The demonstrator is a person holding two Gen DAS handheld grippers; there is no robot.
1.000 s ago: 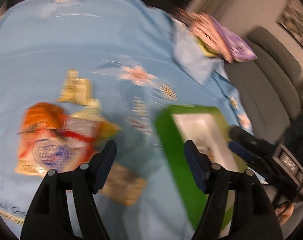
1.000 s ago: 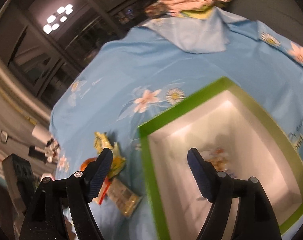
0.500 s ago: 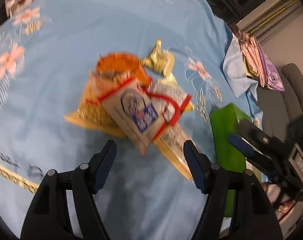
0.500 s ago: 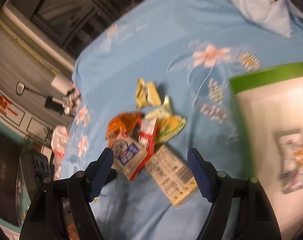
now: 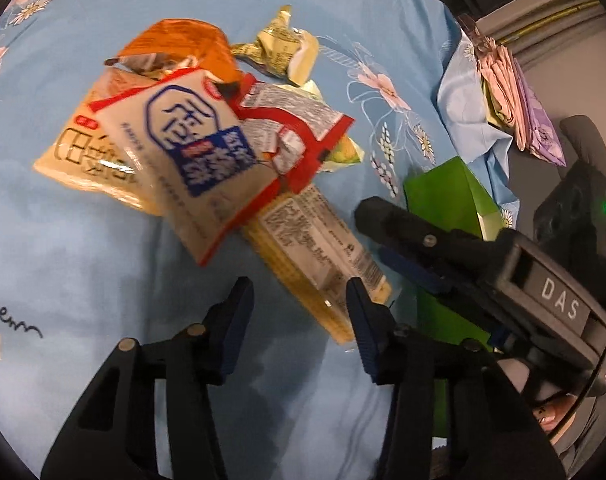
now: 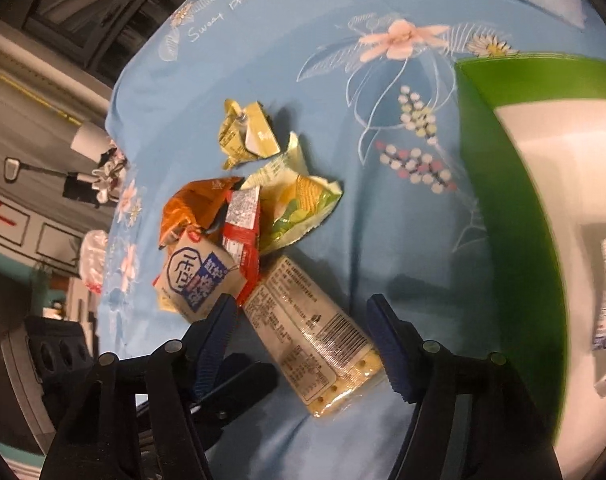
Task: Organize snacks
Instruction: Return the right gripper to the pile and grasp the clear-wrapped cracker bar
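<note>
cracker pack (image 6: 309, 330) lies on the blue cloth (image 6: 383, 240) beside the green box (image 6: 503, 200) | right gripper (image 6: 303, 344) closing astride it, untouched | left gripper (image 5: 299, 320) closing, empty | light, crinkly, brittle; pinch long edges gently

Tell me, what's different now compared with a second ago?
Both grippers swung away from the green box and came down over the snack pile. The right gripper now straddles the cracker pack, its jaws closing. Nothing is gripped yet; the snacks lie as before.
</note>
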